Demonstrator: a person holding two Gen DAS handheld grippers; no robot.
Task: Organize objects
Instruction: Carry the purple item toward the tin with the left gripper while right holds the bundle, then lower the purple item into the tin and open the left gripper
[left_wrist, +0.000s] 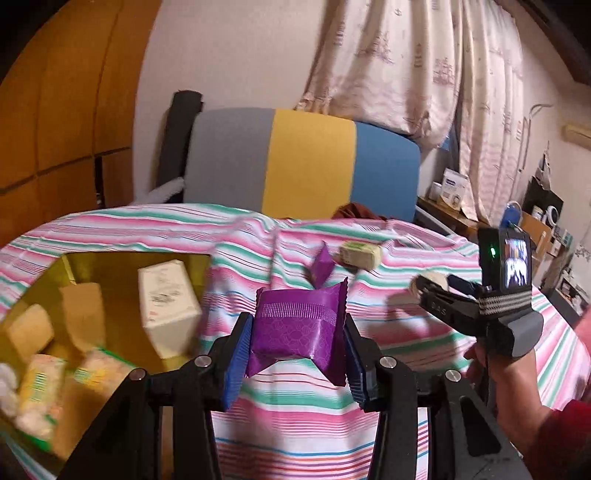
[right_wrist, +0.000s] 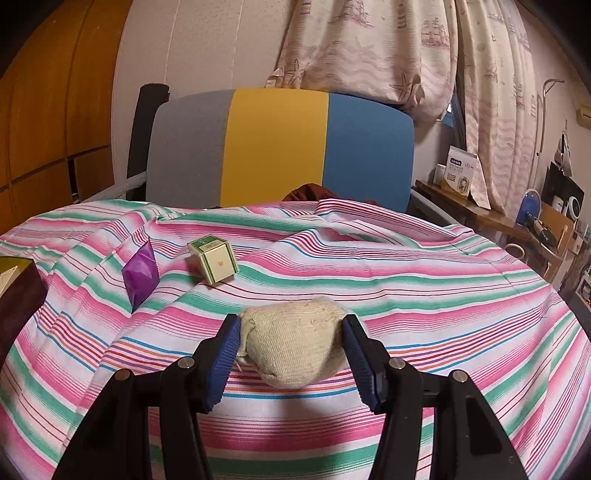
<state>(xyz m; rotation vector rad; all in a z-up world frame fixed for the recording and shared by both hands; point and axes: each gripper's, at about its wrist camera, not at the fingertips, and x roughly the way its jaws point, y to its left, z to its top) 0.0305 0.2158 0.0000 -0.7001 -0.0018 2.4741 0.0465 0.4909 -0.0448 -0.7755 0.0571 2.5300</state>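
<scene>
Striped bedsheet (right_wrist: 406, 280) under both my tools. L tool (left_wrist: 295, 343) clamps purple packet (left_wrist: 295, 328), gold box (left_wrist: 92, 266) at its 9 o'clock. R tool (right_wrist: 291, 350) clamps beige sock ball (right_wrist: 291, 343); green-white carton (right_wrist: 212, 258) at 11.

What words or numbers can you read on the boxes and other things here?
"DAS" or close to it: faint letters on the right claw's black finger.
Small green-edged cream box on the striped cloth: a little orange mark, too small to read.
Tall white box in the yellow-lined box: print too blurred.
White and blue carton on the wooden shelf: text too small.
</scene>
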